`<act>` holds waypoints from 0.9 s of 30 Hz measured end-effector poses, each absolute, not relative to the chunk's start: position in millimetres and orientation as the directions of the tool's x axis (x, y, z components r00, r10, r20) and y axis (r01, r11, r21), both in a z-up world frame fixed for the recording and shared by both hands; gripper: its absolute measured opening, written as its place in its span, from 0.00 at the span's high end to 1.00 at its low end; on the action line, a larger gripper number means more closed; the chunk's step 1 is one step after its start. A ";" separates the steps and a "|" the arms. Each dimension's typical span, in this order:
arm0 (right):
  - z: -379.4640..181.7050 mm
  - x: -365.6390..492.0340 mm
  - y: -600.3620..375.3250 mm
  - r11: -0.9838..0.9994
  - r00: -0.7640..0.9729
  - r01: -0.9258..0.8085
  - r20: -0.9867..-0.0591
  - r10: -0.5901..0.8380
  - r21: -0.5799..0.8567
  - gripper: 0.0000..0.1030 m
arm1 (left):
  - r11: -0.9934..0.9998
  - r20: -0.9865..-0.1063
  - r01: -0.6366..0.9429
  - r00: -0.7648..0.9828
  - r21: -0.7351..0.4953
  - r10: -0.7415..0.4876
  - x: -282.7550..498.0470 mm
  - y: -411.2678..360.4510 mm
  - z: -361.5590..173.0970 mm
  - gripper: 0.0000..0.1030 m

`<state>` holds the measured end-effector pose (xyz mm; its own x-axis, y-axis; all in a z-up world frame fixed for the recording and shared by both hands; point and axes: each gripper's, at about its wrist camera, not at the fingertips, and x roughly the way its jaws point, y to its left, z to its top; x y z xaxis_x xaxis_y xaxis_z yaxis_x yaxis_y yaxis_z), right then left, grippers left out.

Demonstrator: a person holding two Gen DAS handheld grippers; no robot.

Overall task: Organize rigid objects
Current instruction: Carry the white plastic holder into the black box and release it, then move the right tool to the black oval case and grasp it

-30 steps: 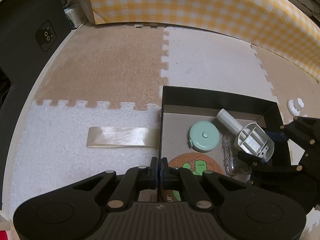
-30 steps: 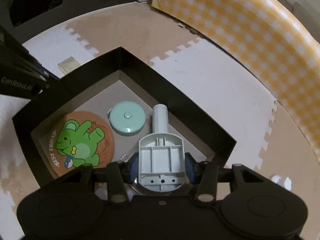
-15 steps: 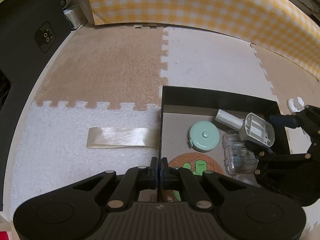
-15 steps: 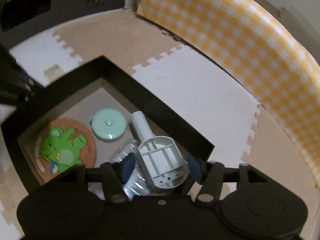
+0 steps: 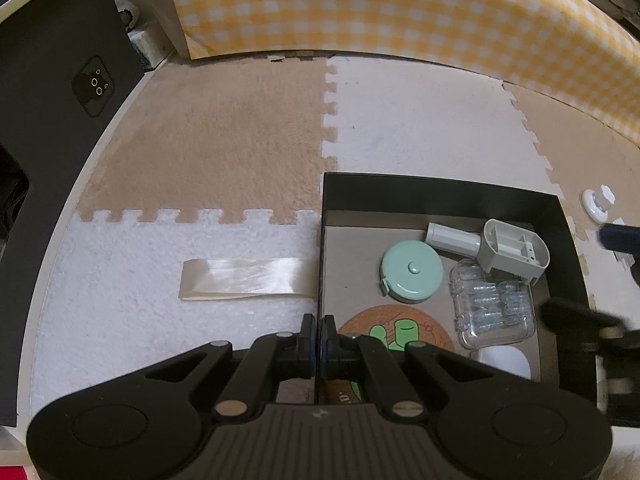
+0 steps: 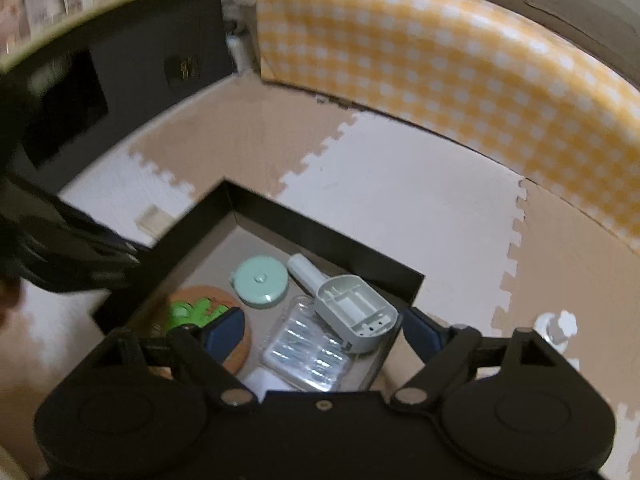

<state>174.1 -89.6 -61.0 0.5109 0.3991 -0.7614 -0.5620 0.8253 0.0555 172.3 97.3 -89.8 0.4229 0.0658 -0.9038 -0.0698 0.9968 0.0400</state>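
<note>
step: grey scoop [image 6: 356,312] dropped at box [image 6: 320,236] far corner | right claw [image 6: 320,332] just spread, empty | left claw [image 5: 319,340] pinching box wall | next: fetch white knob [image 6: 556,328] off mat

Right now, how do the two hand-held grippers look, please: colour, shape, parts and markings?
The left gripper is matte black plastic: a ribbed central housing, two round side bulges, angled linkage arms with silver pivot pins, and dark blue pads on its fingertips. The right gripper has the same black body, silver pins and blue finger pads. No cables, sleeves or readable markings show.
</note>
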 end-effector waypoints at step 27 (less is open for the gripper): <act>-74.6 174.0 -308.0 0.988 0.781 0.072 -0.624 0.029 0.136 0.00 | 0.996 -0.889 -0.075 0.451 0.052 0.080 166.9 92.7 -88.7 0.98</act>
<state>174.0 -308.0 -74.6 0.7806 0.0291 -0.6243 0.0718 0.9881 0.1358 166.9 92.7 -88.7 0.4511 0.0804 -0.8888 -0.0751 0.9958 0.0519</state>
